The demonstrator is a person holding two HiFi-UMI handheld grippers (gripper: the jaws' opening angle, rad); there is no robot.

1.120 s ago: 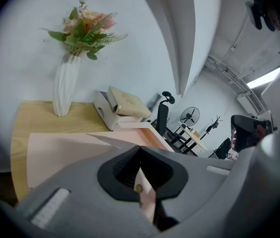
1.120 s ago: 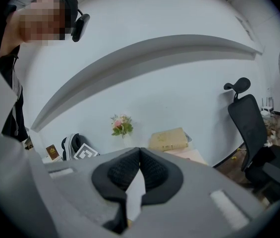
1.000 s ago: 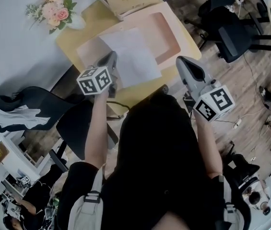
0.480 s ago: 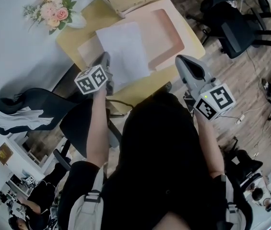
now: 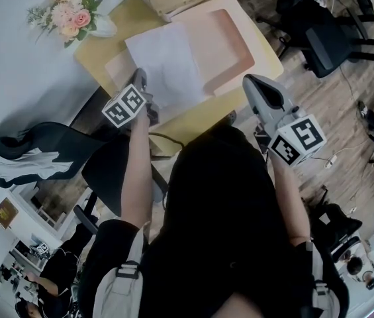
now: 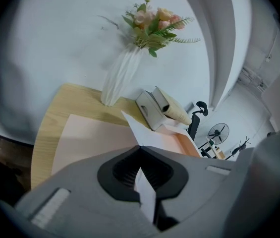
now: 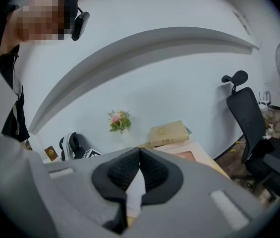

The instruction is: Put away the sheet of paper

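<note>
pinching sheet of paper (image 5: 163, 61) edge in left hand-held gripper (image 6: 140, 150); holding right hand-held gripper (image 7: 140, 151) clenched, empty; beside tabletop (image 5: 97, 53) edge

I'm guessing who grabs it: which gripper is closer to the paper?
Left. The left gripper is shut on the near edge of the sheet of paper; the right gripper hangs by the table edge, apart from the sheet, shut and empty.

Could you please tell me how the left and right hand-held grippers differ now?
The left hand-held gripper is shut on the sheet of paper; the right hand-held gripper is shut on nothing. The left reaches over the table; the right is held back, apart from the sheet. Both are grey, with jaws closed.
</note>
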